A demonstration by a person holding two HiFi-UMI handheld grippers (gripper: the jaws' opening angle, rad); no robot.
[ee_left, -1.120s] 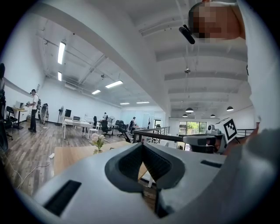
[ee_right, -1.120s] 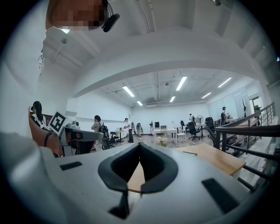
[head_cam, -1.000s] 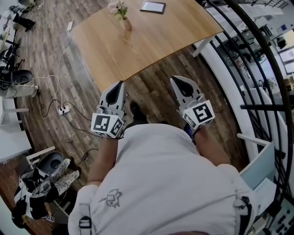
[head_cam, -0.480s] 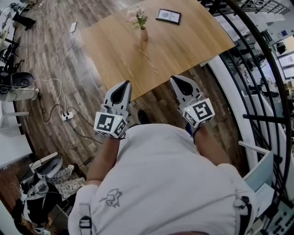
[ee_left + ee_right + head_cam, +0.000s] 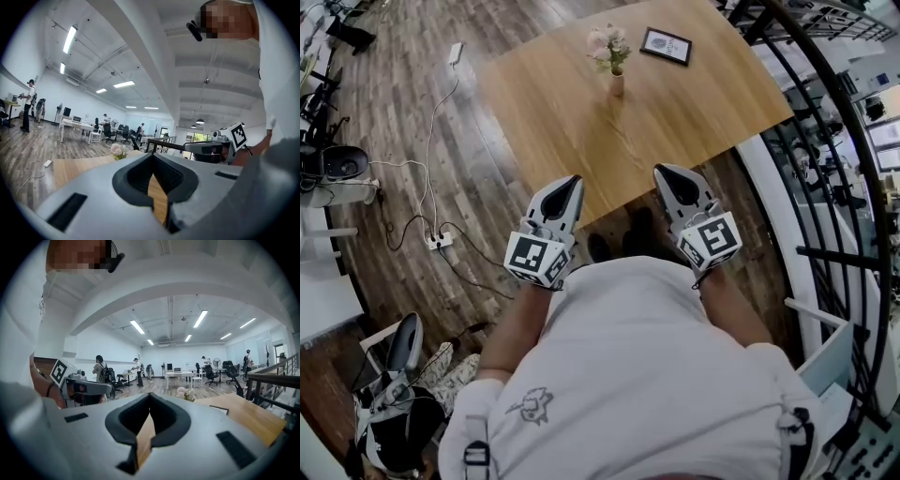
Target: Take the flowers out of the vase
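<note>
Flowers (image 5: pixel 607 45) are seen standing upright in a small vase (image 5: pixel 617 85) towards the far side of the desk (image 5: pixel 703 112); nothing is taken out yet. A framed picture (image 5: pixel 666 46) lies flat at the desk's far edge, near the vase but not touching it.

Left gripper (image 5: pixel 572 182) and right gripper (image 5: pixel 666 172) are held at the desk's near edge, well short of the flowers. On both, the jaws are closed together with nothing between them.

Risks, as judged:
- The jaws must be opened before the stems are reached, or the bunch gets pushed and the vase knocked over.
- The vase looks light and narrow. If it is not steadied, it may be lifted or tipped with the stems.
- Blooms may be crushed if they are gripped at the heads rather than the stems.
- The framed picture may be bumped on a long reach across the desk.
</note>
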